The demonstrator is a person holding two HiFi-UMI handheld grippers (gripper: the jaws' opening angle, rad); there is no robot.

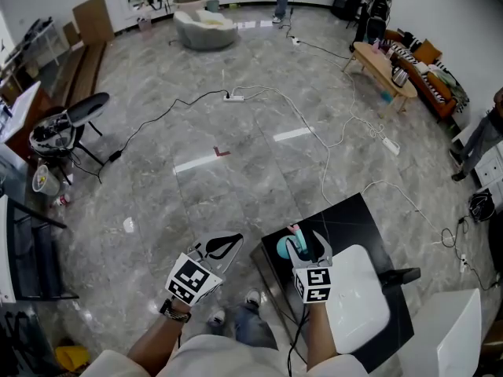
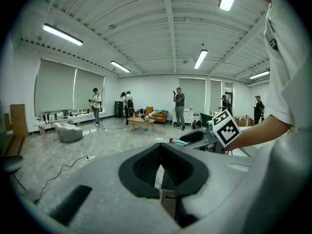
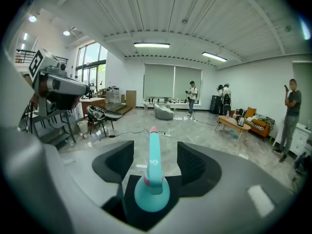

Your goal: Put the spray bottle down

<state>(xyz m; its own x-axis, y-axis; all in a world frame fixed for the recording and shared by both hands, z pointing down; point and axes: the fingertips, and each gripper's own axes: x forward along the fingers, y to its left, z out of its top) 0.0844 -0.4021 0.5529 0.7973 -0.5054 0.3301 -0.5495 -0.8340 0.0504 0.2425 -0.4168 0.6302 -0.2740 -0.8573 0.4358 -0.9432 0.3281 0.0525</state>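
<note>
two jaws of the right gripper point(image 3: 155, 154) gape around the spray bottle point(image 3: 154, 182), apparently resting on the desk point(image 1: 357, 218); left gripper point(image 2: 161, 168) jaws closed, empty; only withdrawal remains.

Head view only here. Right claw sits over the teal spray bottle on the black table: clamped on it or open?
Observer: Open. In the right gripper view the right claw stands wide, with the spray bottle between its two sides and a gap on each side, so neither touches it.
Operator: And the left claw? It's too small to read from up here.
Observer: Shut. The left gripper view shows the left claw closed with nothing in it.
</note>
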